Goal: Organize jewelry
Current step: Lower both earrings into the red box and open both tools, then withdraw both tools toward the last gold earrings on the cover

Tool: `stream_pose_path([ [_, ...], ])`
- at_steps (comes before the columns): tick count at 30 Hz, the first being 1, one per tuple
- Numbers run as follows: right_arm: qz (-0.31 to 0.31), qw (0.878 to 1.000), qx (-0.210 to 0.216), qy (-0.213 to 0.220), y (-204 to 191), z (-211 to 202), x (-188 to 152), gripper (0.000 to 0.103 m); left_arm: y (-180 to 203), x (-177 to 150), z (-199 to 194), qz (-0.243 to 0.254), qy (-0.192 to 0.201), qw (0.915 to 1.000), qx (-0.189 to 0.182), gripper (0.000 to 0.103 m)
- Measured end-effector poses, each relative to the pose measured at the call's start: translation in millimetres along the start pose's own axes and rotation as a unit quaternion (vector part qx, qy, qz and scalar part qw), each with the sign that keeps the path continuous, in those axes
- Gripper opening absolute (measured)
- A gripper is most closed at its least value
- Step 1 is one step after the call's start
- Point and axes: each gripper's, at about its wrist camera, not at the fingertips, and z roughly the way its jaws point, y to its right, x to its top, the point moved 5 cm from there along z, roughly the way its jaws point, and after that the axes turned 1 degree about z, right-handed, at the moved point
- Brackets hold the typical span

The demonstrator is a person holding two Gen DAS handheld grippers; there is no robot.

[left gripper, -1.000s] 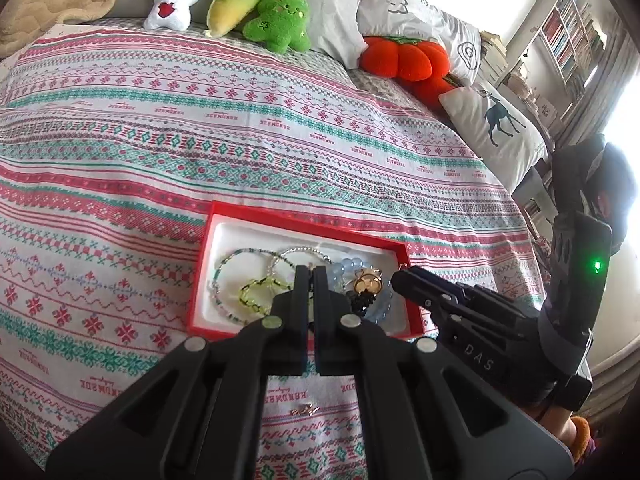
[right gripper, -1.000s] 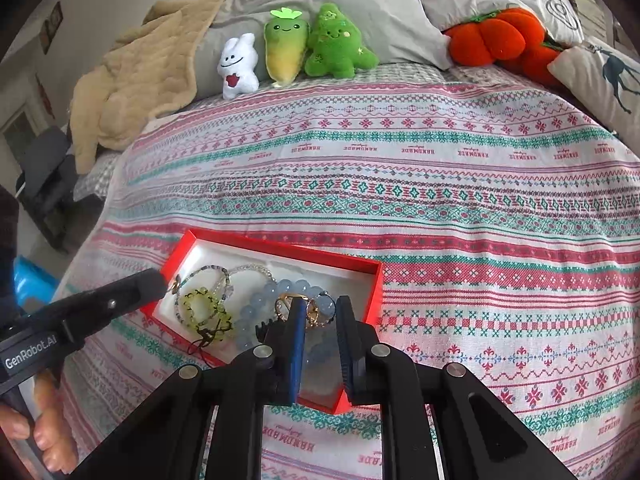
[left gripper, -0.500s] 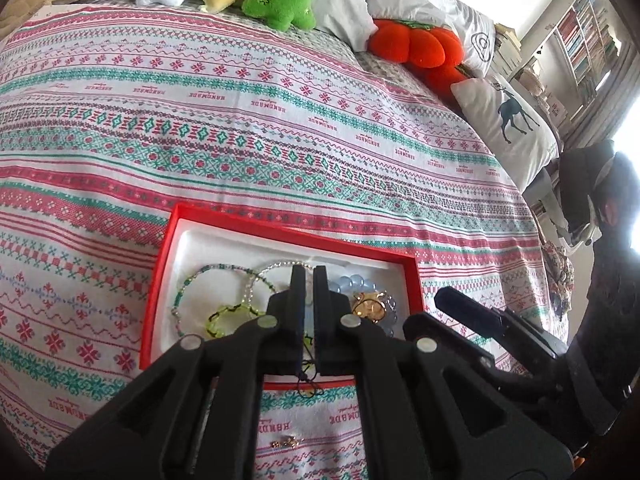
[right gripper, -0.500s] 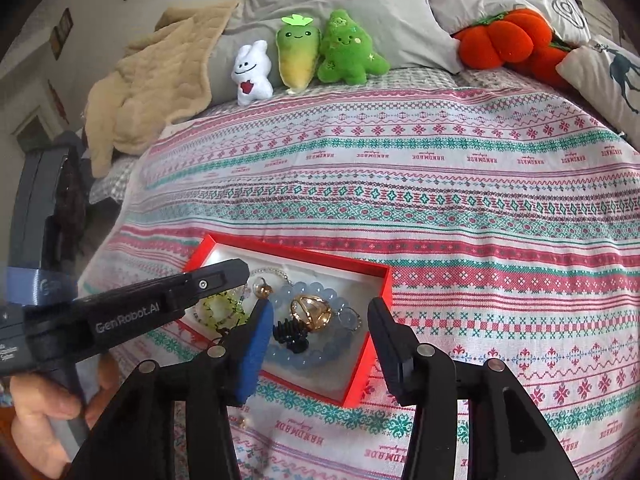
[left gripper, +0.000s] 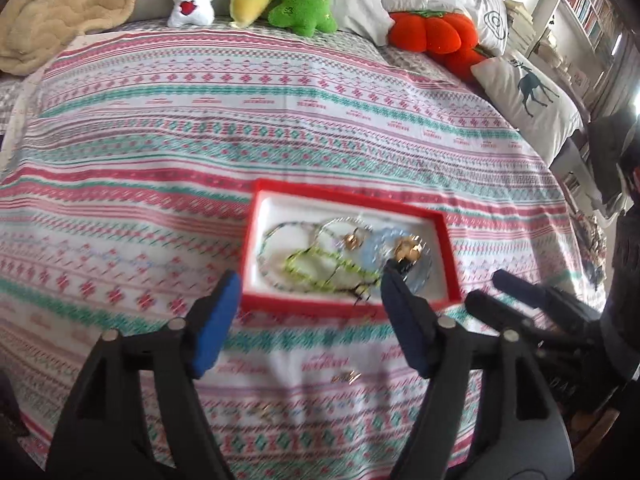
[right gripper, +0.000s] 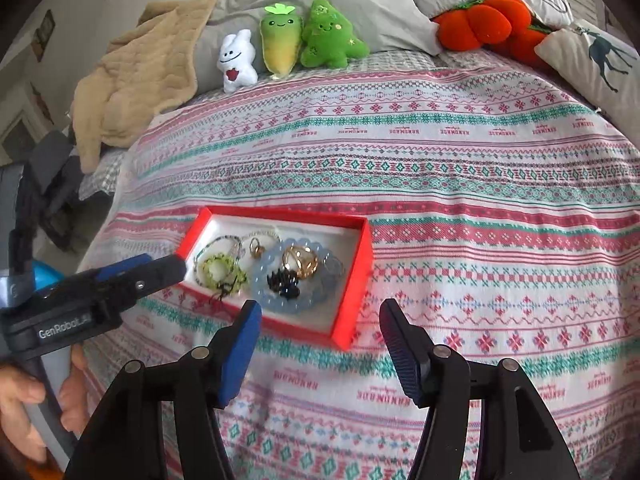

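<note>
Red box [right gripper: 352,280] at frame centre on the patterned bed [right gripper: 480,184], holding a blue bead bracelet [right gripper: 264,280], green bracelet [right gripper: 218,270] and gold ring [right gripper: 300,262]. Left tool [left gripper: 308,304] and right tool [right gripper: 320,332], both with fingers spread apart and gripping nothing, at lower frame. Small gold piece [left gripper: 346,378] on the bed below the box.

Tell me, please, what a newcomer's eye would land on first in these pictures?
Probably the red box on the patterned bedspread, holding tangled jewelry: a pale blue bead bracelet and a gold ring. Next, three plush toys lined up by the pillows.
</note>
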Motion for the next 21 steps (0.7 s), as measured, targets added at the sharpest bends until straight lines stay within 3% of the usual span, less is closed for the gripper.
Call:
stream_pose_path([
  [4, -0.012, 1.0, -0.013, 0.0, -7, -8, -11, 0.072, -13, -13, -6, 0.002, -0.007, 0.9997, 0.023, 0.08],
  [13, -0.049, 0.998, -0.025, -0.017, -30, -5, -51, 0.074, -39, -43, -21, 0.032, 0.01, 0.9967, 0.074, 0.086],
  [16, -0.099, 0.994, -0.045, -0.014, -42, 3, -63, 0.074, -40, -57, -12, 0.051, -0.003, 0.9961, 0.072, 0.086],
  [21, -0.129, 0.99, -0.042, -0.034, -53, 23, -79, 0.074, -33, -86, 10, 0.083, -0.041, 0.9941, 0.055, 0.086],
])
